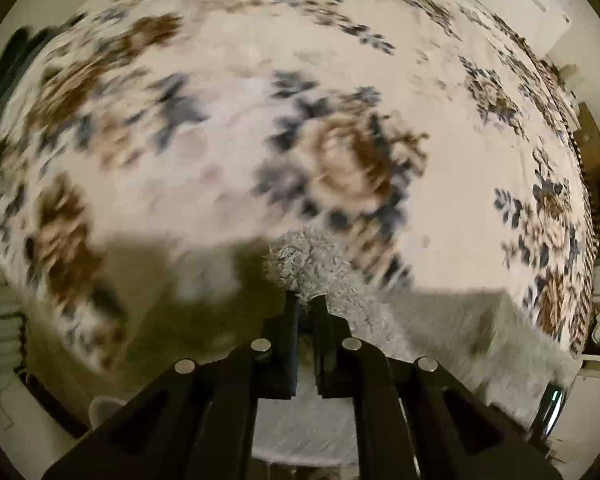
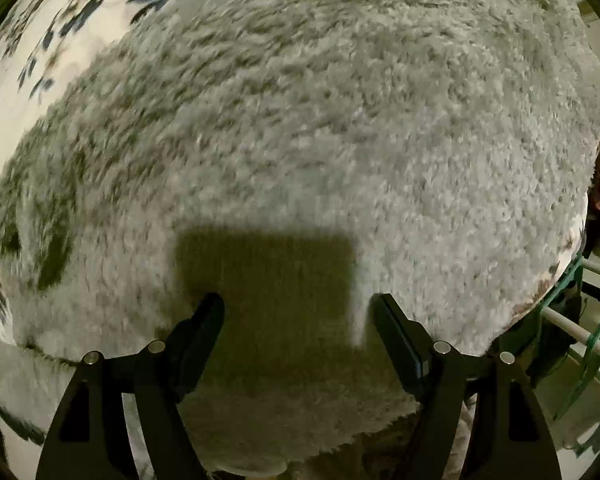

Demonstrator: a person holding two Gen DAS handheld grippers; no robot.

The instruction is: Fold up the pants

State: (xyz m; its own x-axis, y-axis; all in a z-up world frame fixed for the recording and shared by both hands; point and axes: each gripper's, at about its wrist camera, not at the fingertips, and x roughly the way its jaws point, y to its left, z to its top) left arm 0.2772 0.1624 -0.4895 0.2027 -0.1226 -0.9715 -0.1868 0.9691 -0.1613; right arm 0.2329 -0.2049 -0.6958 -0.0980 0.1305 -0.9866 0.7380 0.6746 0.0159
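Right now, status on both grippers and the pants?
Left gripper shut on a pinch of the fuzzy grey pants. Right gripper open over the pants, not gripping. Nothing in the way on the floral bedspread.

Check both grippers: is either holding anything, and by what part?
The left gripper is shut on a bunched tuft of the fluffy grey fleece pants; which part cannot be told. The right gripper is open above them, holding nothing.

We see a bed spread with a cream floral blanket (image 1: 204, 128), pale walls (image 1: 556, 28) beyond, hard overhead light.
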